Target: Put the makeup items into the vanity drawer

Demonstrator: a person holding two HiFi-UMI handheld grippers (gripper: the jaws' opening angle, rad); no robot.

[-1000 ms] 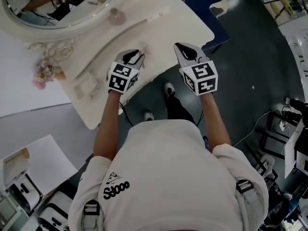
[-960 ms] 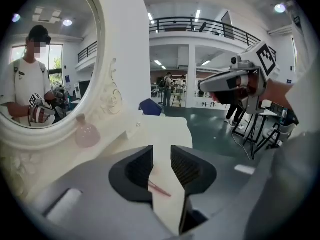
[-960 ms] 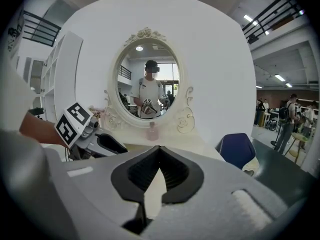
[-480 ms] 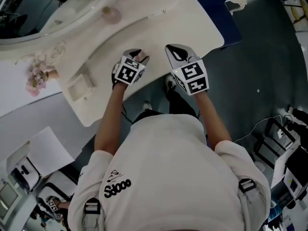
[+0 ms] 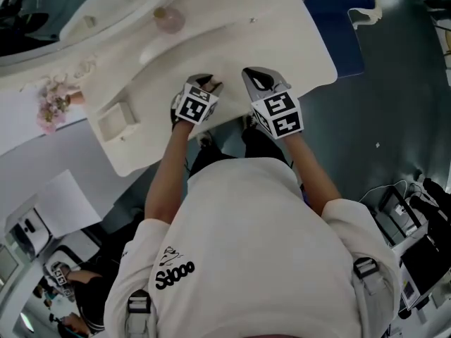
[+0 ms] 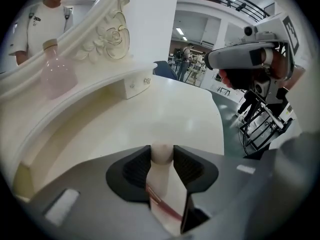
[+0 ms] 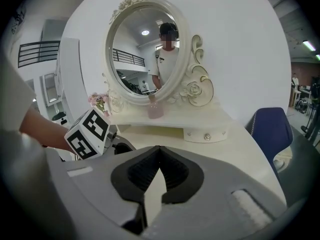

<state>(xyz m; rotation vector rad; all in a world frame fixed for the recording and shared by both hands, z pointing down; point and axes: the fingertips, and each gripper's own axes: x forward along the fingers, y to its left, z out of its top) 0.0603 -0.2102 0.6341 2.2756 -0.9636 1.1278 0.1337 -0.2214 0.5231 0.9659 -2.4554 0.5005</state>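
My left gripper has a pale cream makeup tube with a rounded top and a thin red band standing between its pads; both pads touch it while the jaws are closing. In the head view this gripper hovers over the front edge of the cream vanity table. My right gripper is beside it on the right, shut with nothing in it, its pads meeting in the right gripper view. A small drawer with two knobs sits under the shelf.
A pink glass bottle stands on the raised shelf below the oval mirror. Pink flowers and a small open box are at the table's left end. A blue chair stands to the right.
The two grippers have come closer together over the table's front edge, and the view has swung so the table sits further right. The left gripper has drifted slightly right.
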